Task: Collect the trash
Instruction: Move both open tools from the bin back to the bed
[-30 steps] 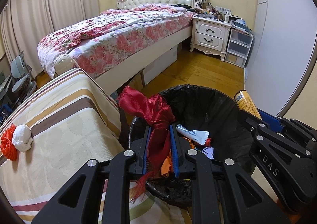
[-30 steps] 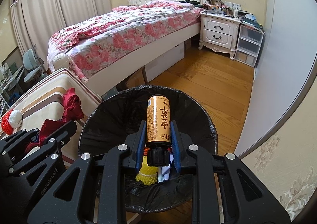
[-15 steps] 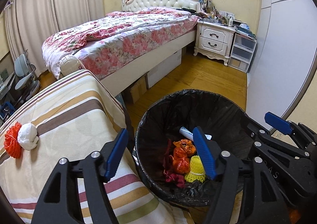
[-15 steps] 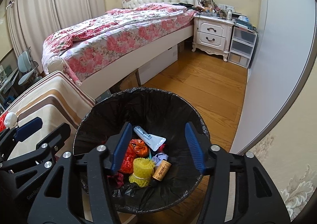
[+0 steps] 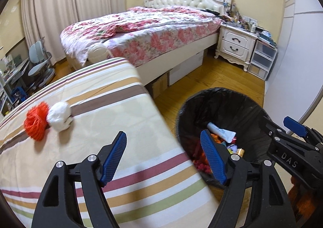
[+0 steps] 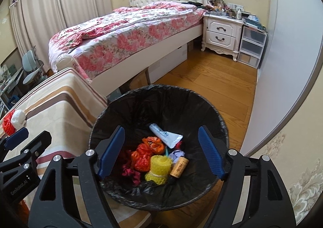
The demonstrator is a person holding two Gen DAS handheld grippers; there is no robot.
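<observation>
Landmark: bin (image 6: 161, 95), black-lined.
Left gripper (image 5: 163, 157): was clamping red cloth; now opening, empty, swung toward the striped table (image 5: 90, 107).
Right gripper (image 6: 159, 153): bottle (image 6: 179, 166) released; opening, empty, above bin.
Remaining trash: orange mesh (image 5: 36, 120), white wad (image 5: 59, 116), on table left of bin.

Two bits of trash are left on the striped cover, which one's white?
The white wad. It sits right of the orange mesh ball, touching it, on the striped cover, nearer the bin.
</observation>
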